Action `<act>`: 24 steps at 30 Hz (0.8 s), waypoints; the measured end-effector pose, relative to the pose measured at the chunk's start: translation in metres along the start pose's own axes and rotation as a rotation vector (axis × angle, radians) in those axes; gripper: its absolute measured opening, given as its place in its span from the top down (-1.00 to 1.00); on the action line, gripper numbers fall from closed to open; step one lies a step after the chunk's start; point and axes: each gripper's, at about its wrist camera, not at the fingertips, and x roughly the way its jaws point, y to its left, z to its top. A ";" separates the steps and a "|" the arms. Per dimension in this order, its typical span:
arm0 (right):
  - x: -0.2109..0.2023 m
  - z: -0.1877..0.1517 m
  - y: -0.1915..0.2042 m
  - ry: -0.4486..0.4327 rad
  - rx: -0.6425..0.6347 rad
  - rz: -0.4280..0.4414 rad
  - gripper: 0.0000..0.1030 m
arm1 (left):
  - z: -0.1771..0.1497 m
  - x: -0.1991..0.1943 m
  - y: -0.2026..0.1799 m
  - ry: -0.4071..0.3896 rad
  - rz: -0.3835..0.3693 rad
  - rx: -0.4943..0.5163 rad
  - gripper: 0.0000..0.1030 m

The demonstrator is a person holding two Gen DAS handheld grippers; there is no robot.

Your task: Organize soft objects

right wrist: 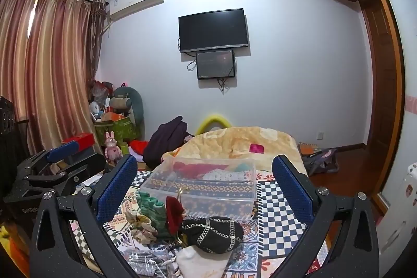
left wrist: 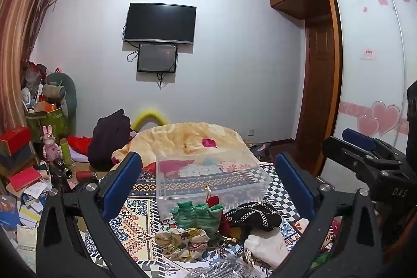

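A pile of soft items lies on the patterned bedspread [left wrist: 140,205]: green knit socks [left wrist: 200,215], a floral scrunchie [left wrist: 182,241], a black pouch with chain trim [left wrist: 254,215], a white cloth bag [left wrist: 265,246] and a dark red piece [right wrist: 174,210]. A clear plastic box [left wrist: 208,179] stands just behind them. My left gripper [left wrist: 208,173] is open and empty above the pile. My right gripper [right wrist: 204,179] is open and empty, over the black pouch [right wrist: 213,231] and the socks [right wrist: 152,210]. The box [right wrist: 203,181] shows ahead.
A folded yellow blanket [left wrist: 187,134] with a pink item on it lies behind the box. A dark garment [left wrist: 109,137] hangs at the bed's left. Cluttered boxes, books and toys [left wrist: 39,147] fill the left side. A wardrobe [left wrist: 370,69] stands right.
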 end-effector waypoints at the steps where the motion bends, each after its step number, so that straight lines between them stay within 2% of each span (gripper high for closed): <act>1: 0.000 0.000 0.000 0.000 0.002 0.003 -1.00 | 0.000 0.000 0.000 0.001 -0.003 -0.003 -1.00; 24: -0.004 0.000 0.004 -0.019 -0.012 -0.001 -1.00 | 0.003 -0.001 -0.003 -0.002 0.000 -0.005 -1.00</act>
